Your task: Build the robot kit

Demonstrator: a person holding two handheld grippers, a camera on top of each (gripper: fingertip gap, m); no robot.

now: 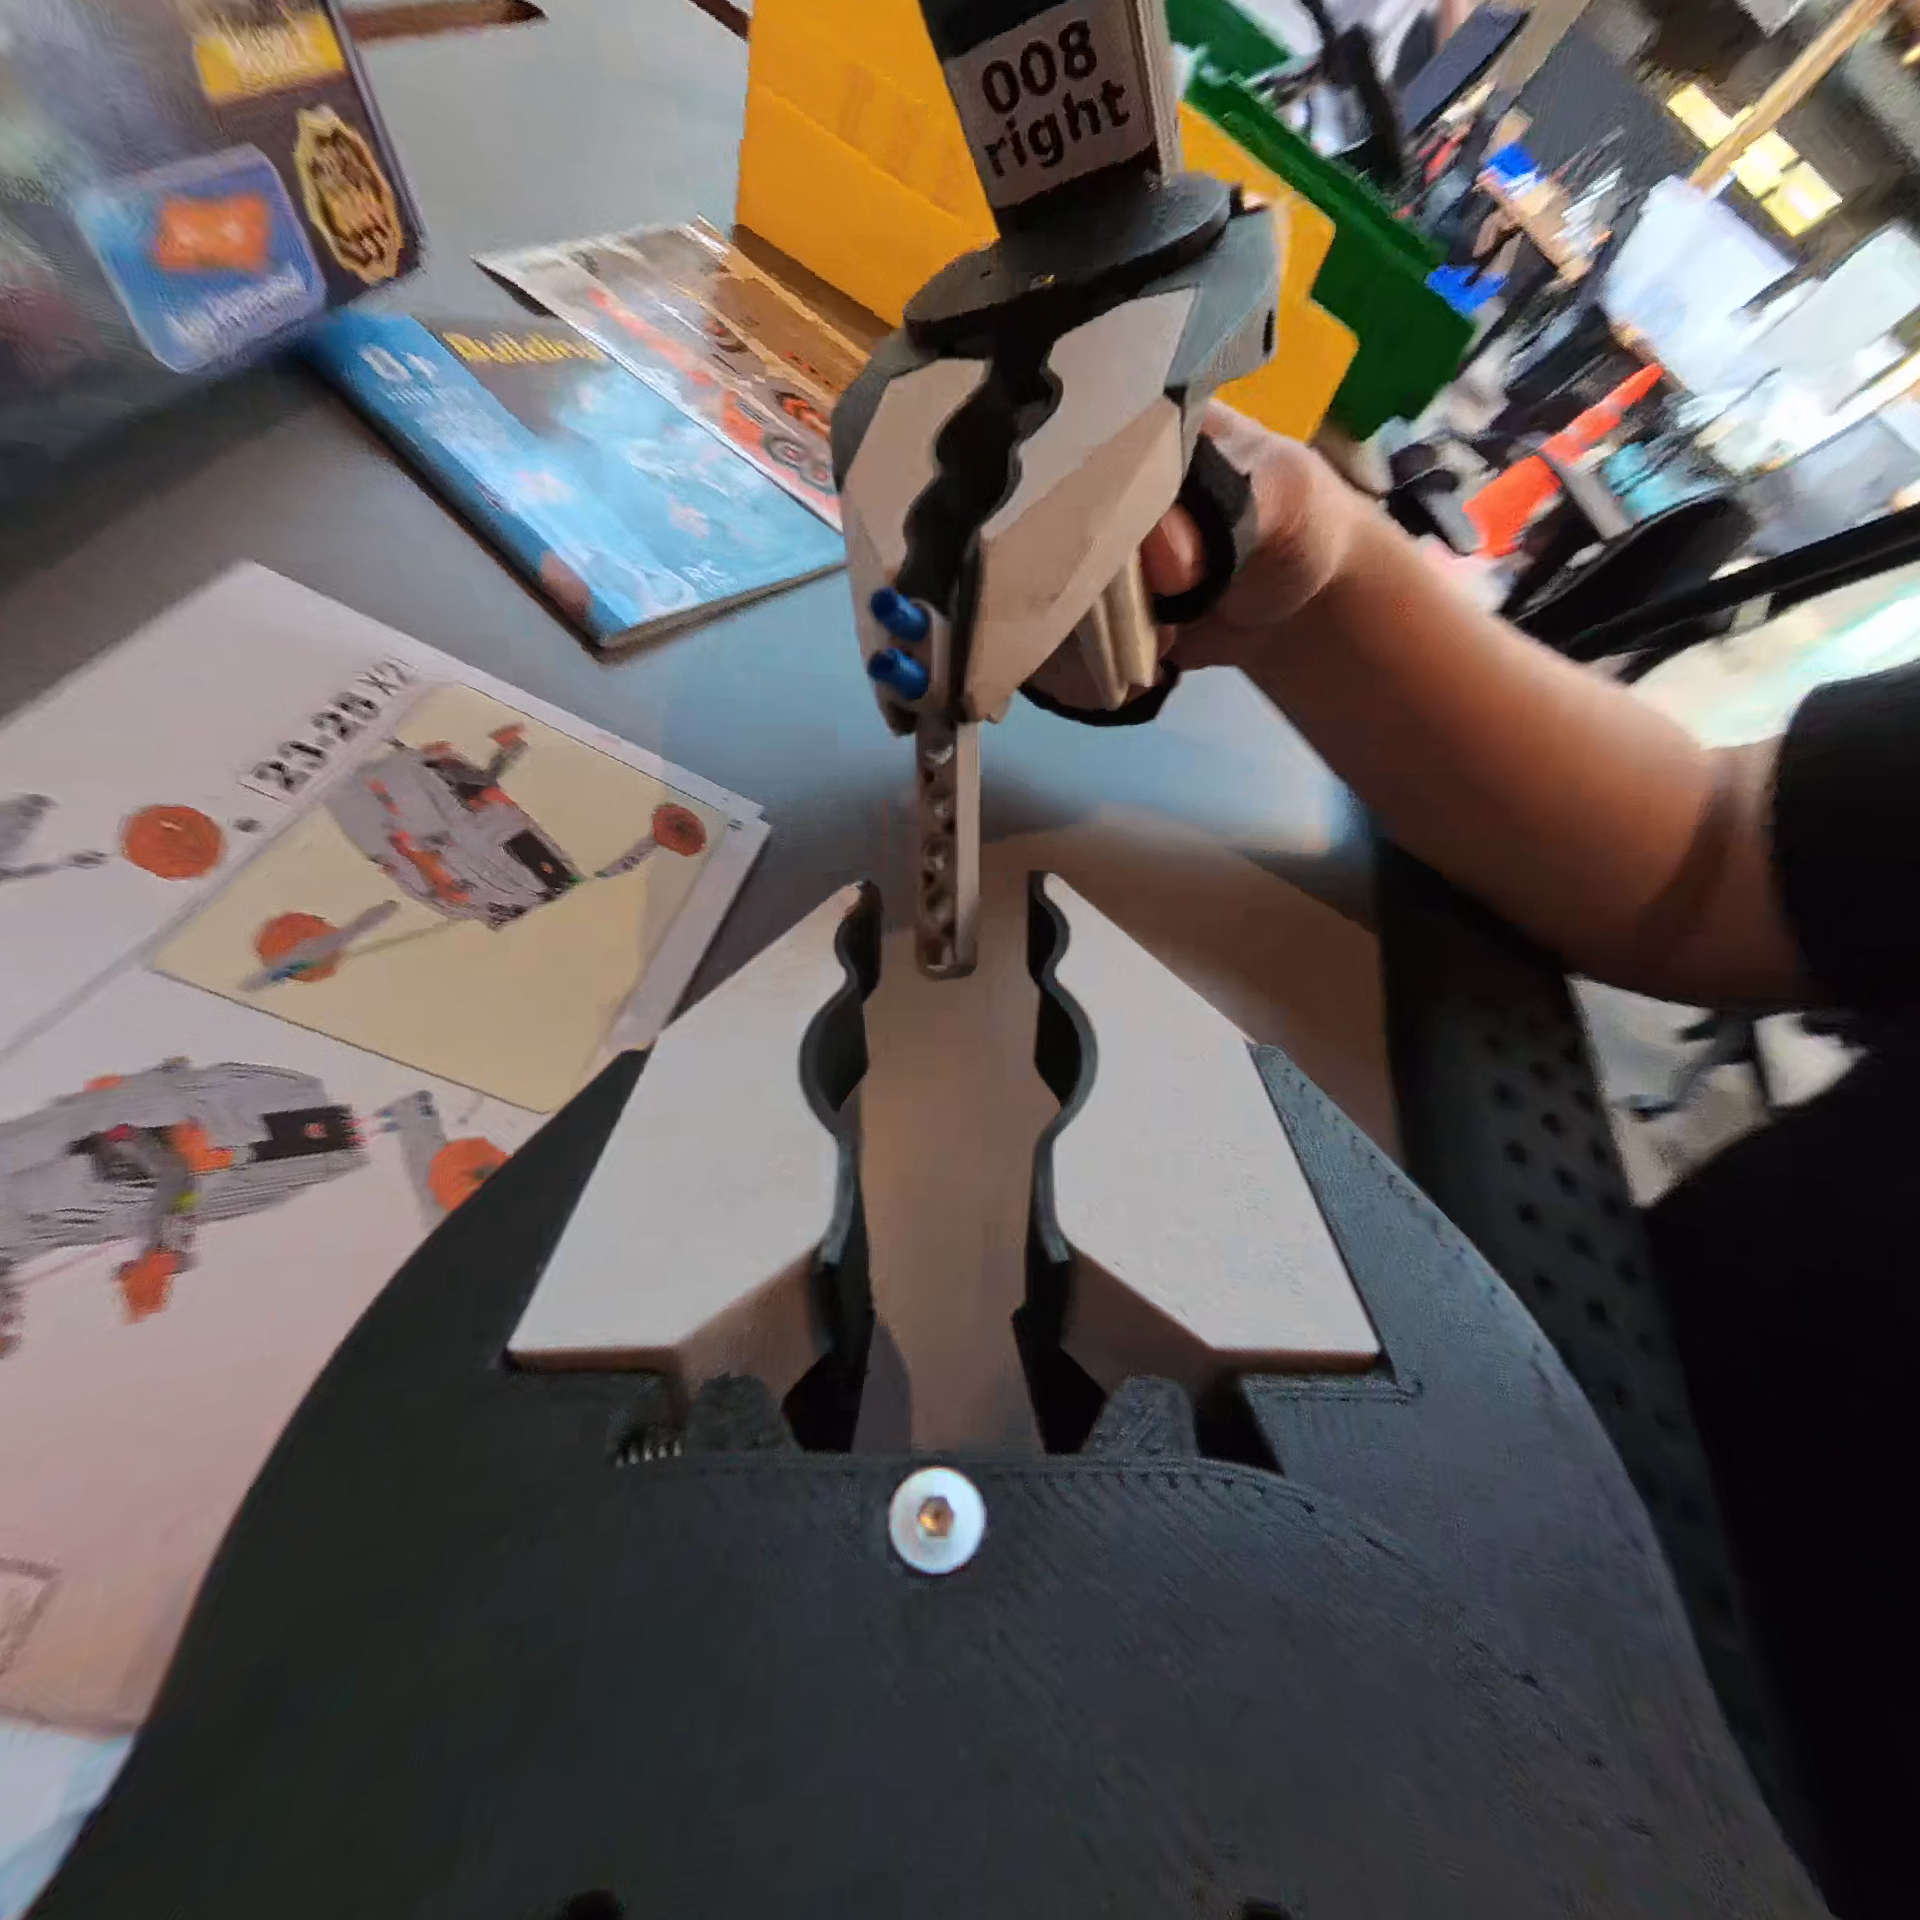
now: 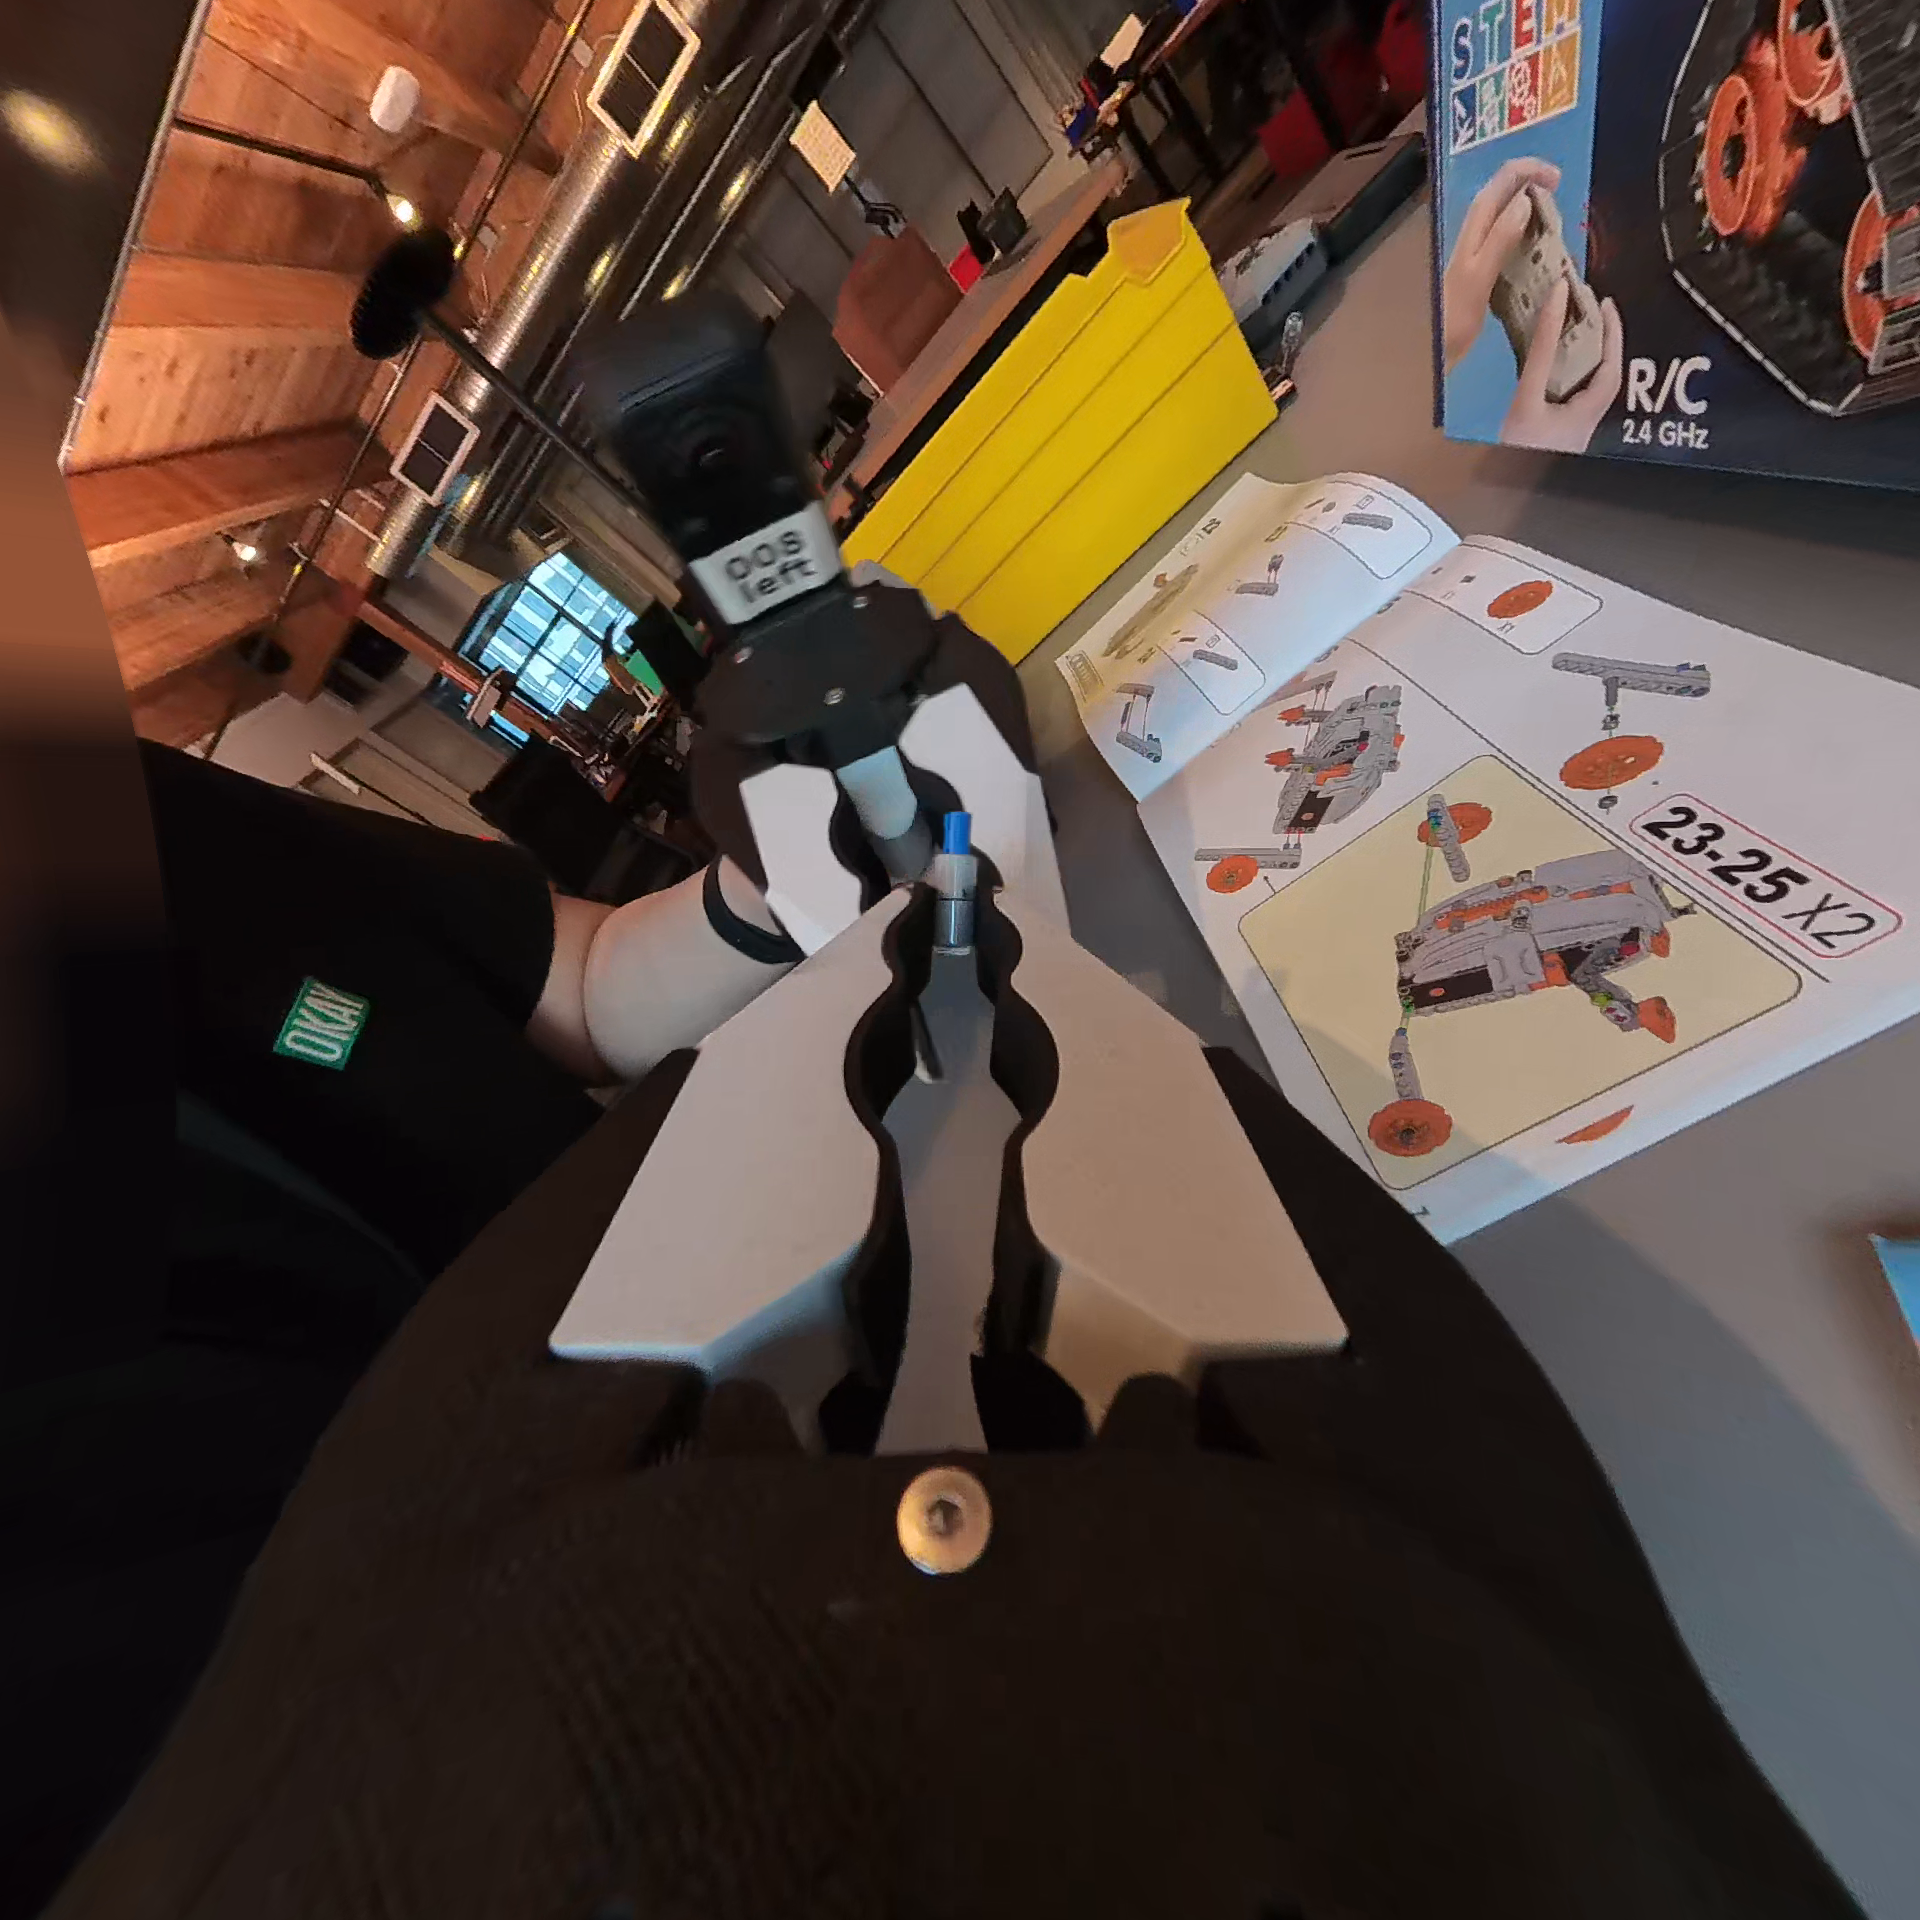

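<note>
My right gripper [image 2: 954, 912] is shut on a grey holed beam [image 2: 954, 920], seen end-on, with a blue pin [image 2: 956, 831] sticking out of it. In the left wrist view the right gripper [image 1: 940, 707] comes down from above, held by a hand [image 1: 1257, 540]. The beam [image 1: 945, 852] hangs from it, with two blue pins [image 1: 899, 642] near the jaws. My left gripper [image 1: 951, 899] is open. The beam's lower end sits between its fingertips, with a gap on each side. The left gripper also shows in the right wrist view [image 2: 930, 873], facing mine just beyond the beam.
An open instruction booklet [image 2: 1558, 883] lies on the grey table [image 2: 1558, 1455]; it also shows in the left wrist view [image 1: 312, 935]. A yellow bin [image 2: 1070, 447], a kit box [image 2: 1662, 208] and a blue booklet [image 1: 582, 488] lie beyond. The person's dark sleeve [image 1: 1849, 883] is at the right. The tips of one gripper are about 4 cm away from the tips of the other.
</note>
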